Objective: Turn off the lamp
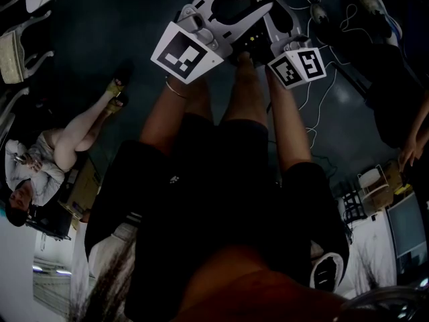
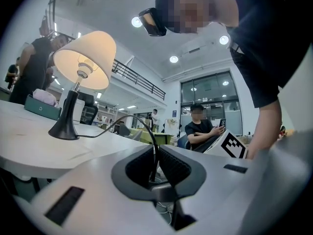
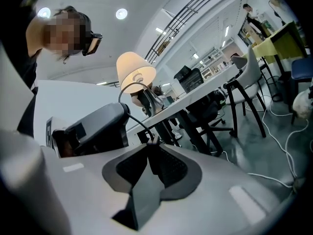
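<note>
The lamp (image 2: 84,58) stands lit on a white table (image 2: 29,146), with a cream shade on a black stem and base. Its black cord (image 2: 132,119) arcs from the base down into my left gripper (image 2: 155,168), whose jaws are shut on it. In the right gripper view the glowing lamp (image 3: 136,71) shows behind, and the cord ends in a small black switch (image 3: 152,142). My right gripper (image 3: 152,156) holds that switch between its pads. The left gripper's grey body (image 3: 93,126) sits close beside it. In the head view both marker cubes (image 1: 184,52) (image 1: 298,66) hang close together above the floor.
A seated person (image 2: 203,131) looks at a phone behind the table. Another person (image 1: 60,146) sits on the floor side at left. Chairs (image 3: 247,82) stand along the table's edge (image 3: 195,99), and white cables (image 3: 279,146) trail over the dark floor.
</note>
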`<state>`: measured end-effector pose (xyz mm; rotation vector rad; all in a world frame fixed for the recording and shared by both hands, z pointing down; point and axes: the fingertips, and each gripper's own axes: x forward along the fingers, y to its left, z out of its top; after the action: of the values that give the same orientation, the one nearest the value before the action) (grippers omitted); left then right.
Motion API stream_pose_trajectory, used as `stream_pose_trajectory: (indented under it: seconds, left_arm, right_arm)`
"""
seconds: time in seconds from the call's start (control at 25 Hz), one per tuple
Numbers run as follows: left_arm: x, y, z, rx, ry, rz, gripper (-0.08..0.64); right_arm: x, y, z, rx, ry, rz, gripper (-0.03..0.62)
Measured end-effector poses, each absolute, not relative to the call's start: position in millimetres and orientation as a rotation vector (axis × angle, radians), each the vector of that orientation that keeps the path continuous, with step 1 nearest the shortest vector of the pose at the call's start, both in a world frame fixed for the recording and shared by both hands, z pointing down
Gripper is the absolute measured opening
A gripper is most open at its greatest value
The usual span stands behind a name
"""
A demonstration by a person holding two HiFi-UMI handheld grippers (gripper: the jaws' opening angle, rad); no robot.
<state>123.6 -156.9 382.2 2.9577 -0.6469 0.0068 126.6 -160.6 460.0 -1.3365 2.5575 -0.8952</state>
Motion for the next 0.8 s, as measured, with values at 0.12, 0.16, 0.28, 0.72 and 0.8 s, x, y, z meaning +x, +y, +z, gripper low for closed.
stream_pose_trajectory:
  seconds: [0.12, 0.16, 0.28, 0.72, 0.8]
  left_arm:
    - [123, -155, 386, 2.960, -0.623, 0.012, 0.023]
    - [123, -155, 387, 2.965, -0.615, 0.017, 0.023]
    - [121, -154, 393, 2.957, -0.613, 0.020, 0.023]
    - [107, -152, 433, 2.893, -0.629, 0.113, 0.055]
    - [106, -150, 440, 2.897, -0.623, 0.148, 0.057]
  right_arm:
    - [128, -161, 457, -1.320, 2.530, -0.908, 0.073]
    - [129, -161, 455, -1.312, 2.520, -0.911, 0.073]
    - [130, -161, 451, -1.291, 2.503, -0.913, 0.073]
    - [132, -159, 445, -1.257, 2.491, -0.920, 0.073]
    - [133, -158, 442, -1.246, 2.483, -0.921, 0.072]
